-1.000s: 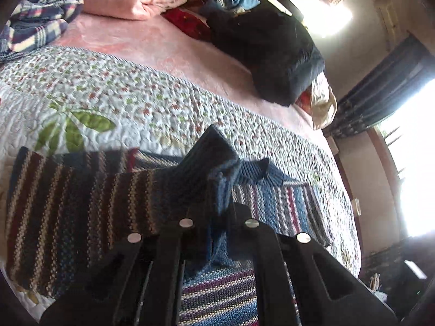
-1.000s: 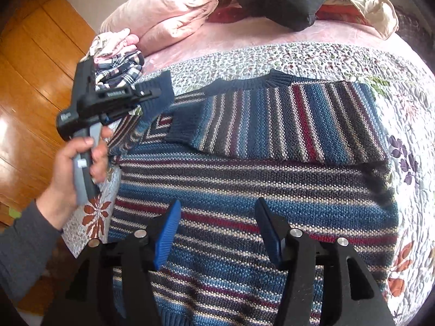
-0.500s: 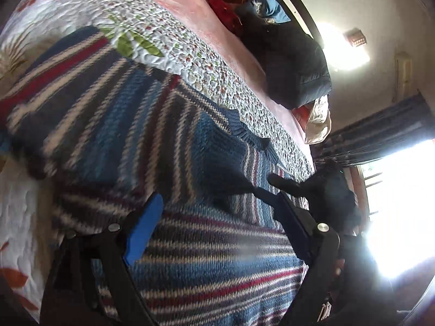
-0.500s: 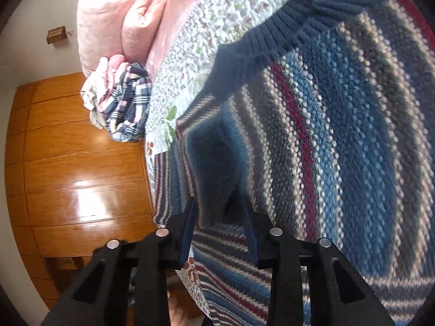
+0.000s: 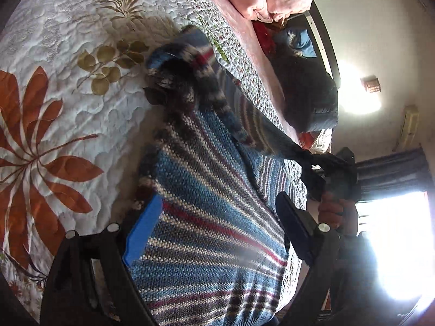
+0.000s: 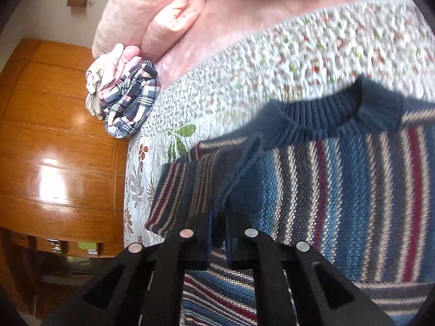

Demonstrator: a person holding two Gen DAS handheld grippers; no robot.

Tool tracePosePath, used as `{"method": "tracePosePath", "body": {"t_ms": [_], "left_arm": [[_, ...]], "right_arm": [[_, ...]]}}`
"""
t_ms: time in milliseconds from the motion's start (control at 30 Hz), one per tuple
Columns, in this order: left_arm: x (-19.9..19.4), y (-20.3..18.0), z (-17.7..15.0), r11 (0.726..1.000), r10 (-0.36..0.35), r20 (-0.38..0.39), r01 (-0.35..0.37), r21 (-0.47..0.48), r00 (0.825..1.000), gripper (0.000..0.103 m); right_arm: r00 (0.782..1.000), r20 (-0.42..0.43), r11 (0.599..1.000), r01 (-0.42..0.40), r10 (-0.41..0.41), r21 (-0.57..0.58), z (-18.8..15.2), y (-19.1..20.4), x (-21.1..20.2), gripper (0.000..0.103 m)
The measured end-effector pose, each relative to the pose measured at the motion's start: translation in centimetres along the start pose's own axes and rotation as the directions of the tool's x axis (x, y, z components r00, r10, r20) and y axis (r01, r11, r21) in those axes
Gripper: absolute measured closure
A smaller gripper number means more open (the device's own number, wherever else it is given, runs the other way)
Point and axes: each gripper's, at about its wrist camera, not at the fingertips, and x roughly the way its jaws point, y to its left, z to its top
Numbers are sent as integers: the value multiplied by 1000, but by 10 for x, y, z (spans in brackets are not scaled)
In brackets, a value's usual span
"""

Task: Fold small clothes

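Observation:
A striped knit sweater (image 5: 217,212) in blue, grey, cream and red lies on the quilted bedspread (image 5: 54,95). My left gripper (image 5: 217,228) hovers over the sweater's body, open, with nothing between its fingers. My right gripper (image 6: 218,233) is shut on the sleeve (image 6: 206,184) of the sweater, near its dark blue cuff, and holds it lifted. In the left wrist view that sleeve (image 5: 231,119) stretches taut up to the right gripper (image 5: 337,174), held in a hand. The ribbed navy collar (image 6: 326,114) lies beyond the held sleeve.
A pile of plaid and pink clothes (image 6: 127,97) sits at the bed's left edge, beside pink pillows (image 6: 157,13). A dark jacket (image 5: 307,95) lies at the far end of the bed. A wooden floor (image 6: 54,135) runs along the left.
My left gripper let go of the sleeve and opened. My right gripper closed on that sleeve and has pulled it up and across the sweater.

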Motion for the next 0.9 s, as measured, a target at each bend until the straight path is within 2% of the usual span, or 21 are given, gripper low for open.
{"method": "tracePosePath", "body": {"t_ms": [100,200,400,533,700,900], "left_arm": [[-9,-7,6,1000,-9,10,9,12,1000,18],[-11,-22,15,998,-13,2,13,57,1000,20],[-1,-51,42,994,-52,-1,52,93,999,20],[21,-68,60,990,-66,-32,69,122,997,21],[64,-81,76,986,-61,-99,75,152,993,22],[119,-81,84,980,14,-181,22,198,983,23]], "right_arm": [[995,76,994,64,-58,-84,6,20,-45,96],[986,131,986,115,-98,-122,8,29,-82,96],[971,178,981,178,-161,-83,5,-11,-130,96],[966,160,977,212,-205,-29,-3,-57,-131,96],[968,107,974,225,-228,40,-23,-113,-112,96],[971,72,969,220,-229,112,-40,-160,-92,96]]}}
